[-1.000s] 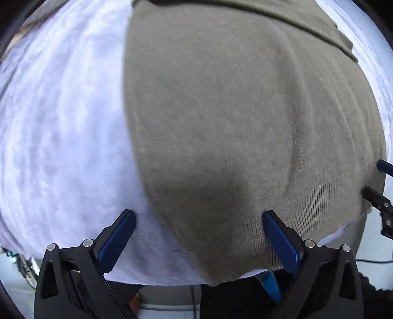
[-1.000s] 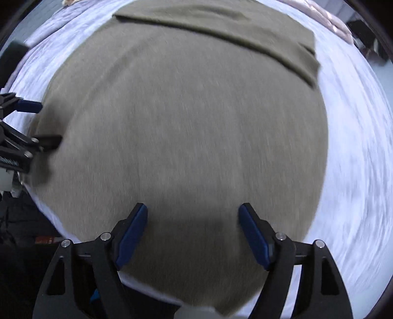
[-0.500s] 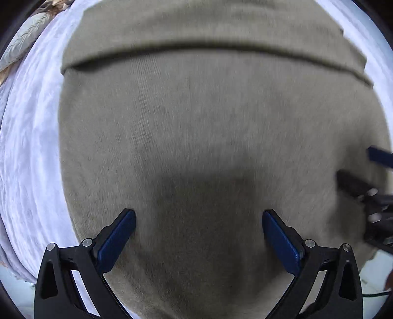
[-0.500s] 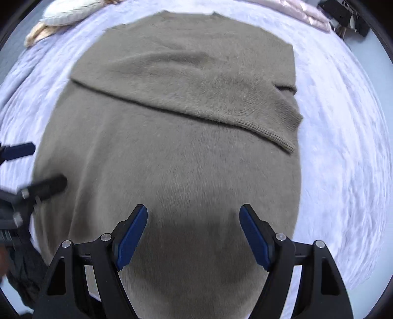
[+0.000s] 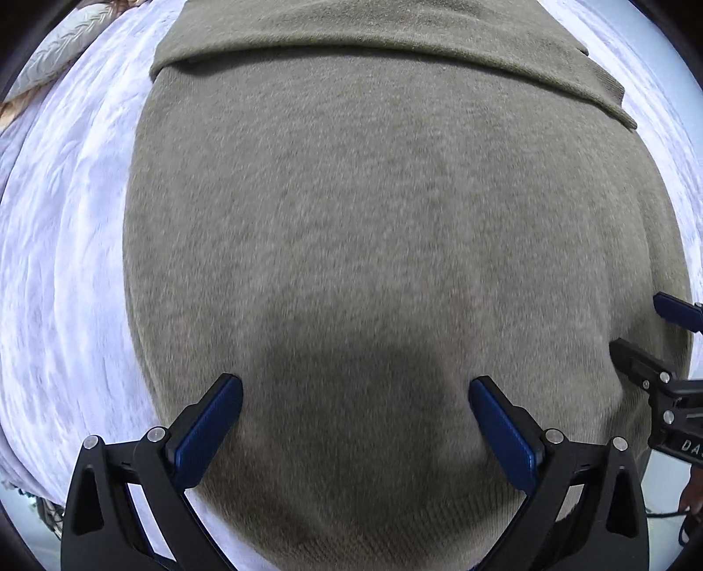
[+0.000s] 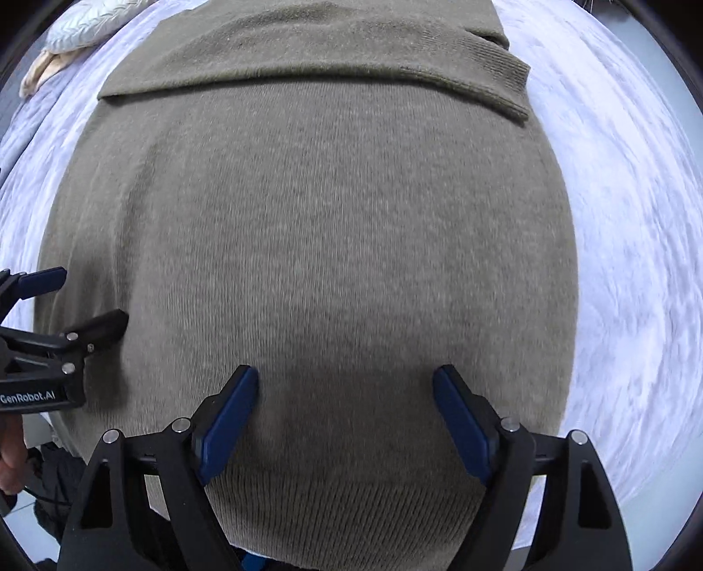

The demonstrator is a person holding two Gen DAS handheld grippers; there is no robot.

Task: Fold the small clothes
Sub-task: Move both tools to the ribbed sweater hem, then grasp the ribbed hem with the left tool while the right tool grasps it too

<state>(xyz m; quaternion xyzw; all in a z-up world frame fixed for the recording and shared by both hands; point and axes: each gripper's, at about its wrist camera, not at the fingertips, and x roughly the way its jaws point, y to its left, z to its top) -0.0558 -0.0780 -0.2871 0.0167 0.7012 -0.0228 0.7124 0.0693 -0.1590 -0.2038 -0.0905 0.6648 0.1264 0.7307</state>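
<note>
Since half a second ago, both of my wrist views have dropped lower over the sweater (image 5: 373,246), so the knit fills more of each picture and the ribbed hem now shows near the bottom edge; a full second ago the left view still sat over the sweater's left edge, with much of the white bedcover (image 5: 66,263) in frame. I see the left gripper (image 5: 356,421) released, its blue pads (image 5: 206,432) spread wide with nothing between them, hovering above the lower part of the garment. I see the right gripper (image 6: 347,417) likewise released, pads (image 6: 226,424) apart over the knit; whether either set of fingertips touches the fabric, I cannot tell. The olive-brown sweater lies flat on the bedcover (image 6: 624,219), and a sleeve (image 6: 351,57) is folded across its upper part, its ribbed cuff (image 6: 501,74) ending near the right side. In the left view the right gripper (image 5: 659,334) enters from the right edge over the sweater's right side; in the right view the left gripper (image 6: 66,303) enters from the left edge over the sweater's left side, its body marked GenRobot.AI. A pale quilted item (image 6: 88,26) lies at the far left corner of the bed, well apart from the sweater. Nothing lies between the grippers and the garment.
</note>
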